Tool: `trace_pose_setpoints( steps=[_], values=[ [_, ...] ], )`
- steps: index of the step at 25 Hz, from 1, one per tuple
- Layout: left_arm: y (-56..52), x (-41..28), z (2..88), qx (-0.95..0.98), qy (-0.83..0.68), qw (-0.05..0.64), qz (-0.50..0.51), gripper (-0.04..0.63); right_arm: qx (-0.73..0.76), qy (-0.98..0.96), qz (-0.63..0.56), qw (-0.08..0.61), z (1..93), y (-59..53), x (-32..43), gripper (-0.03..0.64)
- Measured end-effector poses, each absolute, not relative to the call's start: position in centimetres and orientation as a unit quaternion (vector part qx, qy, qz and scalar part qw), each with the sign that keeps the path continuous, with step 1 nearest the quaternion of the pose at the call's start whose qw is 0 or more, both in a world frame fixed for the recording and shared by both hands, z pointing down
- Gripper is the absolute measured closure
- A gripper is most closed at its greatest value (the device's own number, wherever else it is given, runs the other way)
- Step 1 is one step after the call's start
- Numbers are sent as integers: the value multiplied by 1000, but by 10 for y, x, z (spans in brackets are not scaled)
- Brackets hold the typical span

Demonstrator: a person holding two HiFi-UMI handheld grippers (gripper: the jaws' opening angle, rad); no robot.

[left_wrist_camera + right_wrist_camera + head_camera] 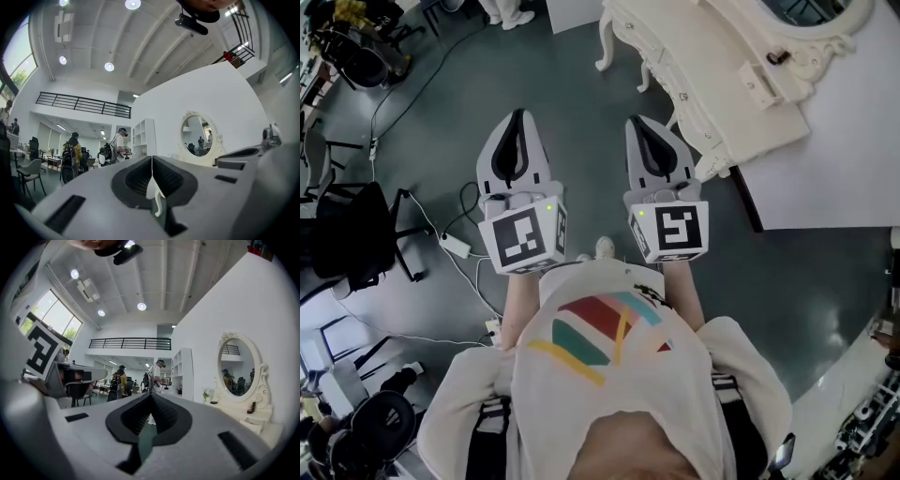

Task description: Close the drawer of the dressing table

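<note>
- Standing at about 1 o'clock from the two grippers in the head view, the white carved wooden dressing table (712, 94) is seen with curved legs, small knobs on its front and an oval framed mirror (239, 366) at its back.
- A small white box-shaped drawer (759, 84) is seen drawn out from the base under the mirror, lying over the table top; in the right gripper view it shows at 4 o'clock (255, 426).
- The left hand-held gripper (520, 114) is held with its jaws pressed together, and nothing is pinched between them (152, 161).
- The right hand-held gripper (636, 120) is likewise closed tip to tip on nothing (151, 398).
- Only dark grey floor (581, 103) lies between the grippers and the table's nearest legs.
- A white flat floor panel (834, 169) is seen under the table at 3 o'clock.
- Black cables with a white power strip (455, 246) and black office chairs (347, 234) lie at 9 o'clock, well apart from the table.
- A tall white shelf unit (185, 373) and several people (119, 145) are seen far behind.
- In the head view the table's long axis runs from 11 to 5 o'clock, and its front is turned towards 8 o'clock.
- The drawer appears to point the same way; its own long axis cannot be told.
</note>
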State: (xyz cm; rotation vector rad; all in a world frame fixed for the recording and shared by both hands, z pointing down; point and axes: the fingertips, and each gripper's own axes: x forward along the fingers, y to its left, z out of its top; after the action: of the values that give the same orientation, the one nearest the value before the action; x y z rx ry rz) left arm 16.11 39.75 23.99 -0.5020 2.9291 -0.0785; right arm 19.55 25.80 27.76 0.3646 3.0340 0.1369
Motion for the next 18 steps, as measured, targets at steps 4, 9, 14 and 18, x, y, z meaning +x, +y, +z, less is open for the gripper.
trace_pose_setpoints(
  steps=[4,9,14,18],
  values=[
    [397,150,234,-157,983,92,-25,589,111,992,37,48,274,242,188,617],
    [388,141,229,-155,982,106,-27,589,97,994,-11,54,274,210,181,617],
    [372,122,226,-166,979,116,-28,589,91,994,-13,54,277,194,173,617],
    [358,99,224,-180,975,124,-27,589,70,996,-13,53,281,179,161,617]
  ],
)
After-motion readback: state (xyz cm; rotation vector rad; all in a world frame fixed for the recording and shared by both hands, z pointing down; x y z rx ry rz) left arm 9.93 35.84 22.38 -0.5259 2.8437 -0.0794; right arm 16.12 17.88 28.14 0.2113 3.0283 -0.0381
